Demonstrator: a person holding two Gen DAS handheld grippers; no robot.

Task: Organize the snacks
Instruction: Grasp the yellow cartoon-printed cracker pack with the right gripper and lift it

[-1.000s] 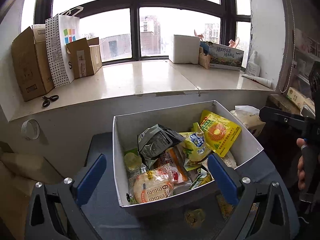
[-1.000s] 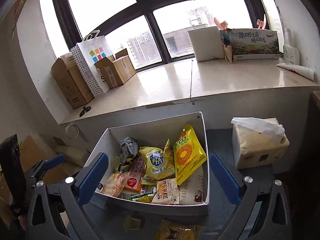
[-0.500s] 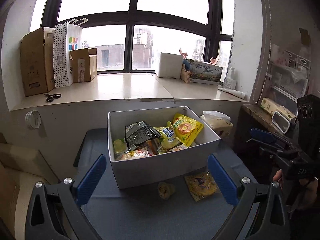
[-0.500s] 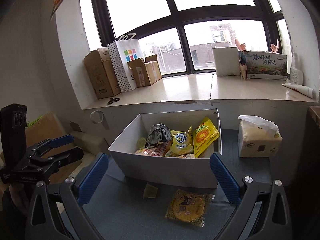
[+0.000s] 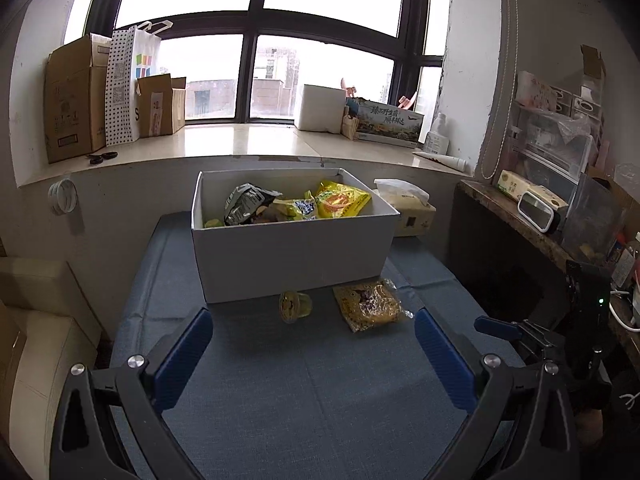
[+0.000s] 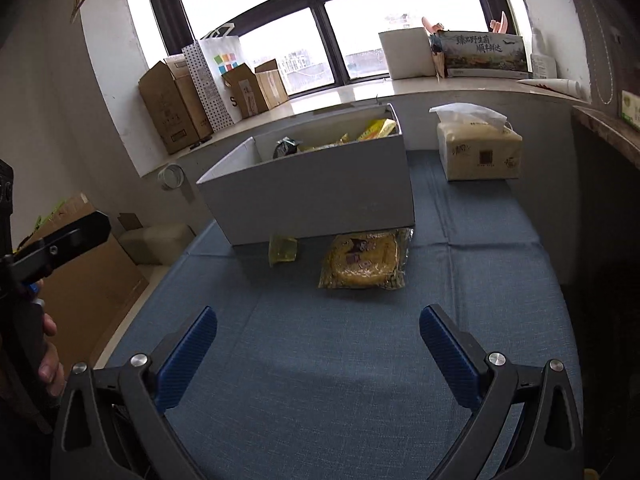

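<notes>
Two snacks lie loose on the blue cloth just in front of the near wall of the white box (image 5: 294,256): a flat yellow packet (image 5: 370,308) to the right and a small jelly cup (image 5: 295,306) to its left, close to each other but apart. The packet looks light and soft, with a crinkly, probably slippery film, so it would likely be best pinched at an edge or sealed seam rather than squeezed across its middle, where the contents might crush. The cup looks stiffer and light, and its sides seem the safest place to take hold. More bags, among them a yellow bag (image 5: 340,200) and a dark foil pouch (image 5: 244,204), already fill the box. Nearer the camera, the left gripper (image 5: 314,354) and the right gripper (image 6: 318,350) both hang above the cloth with jaws spread wide and nothing between them. A tissue pack (image 6: 478,152) stands to the right of the box.
</notes>
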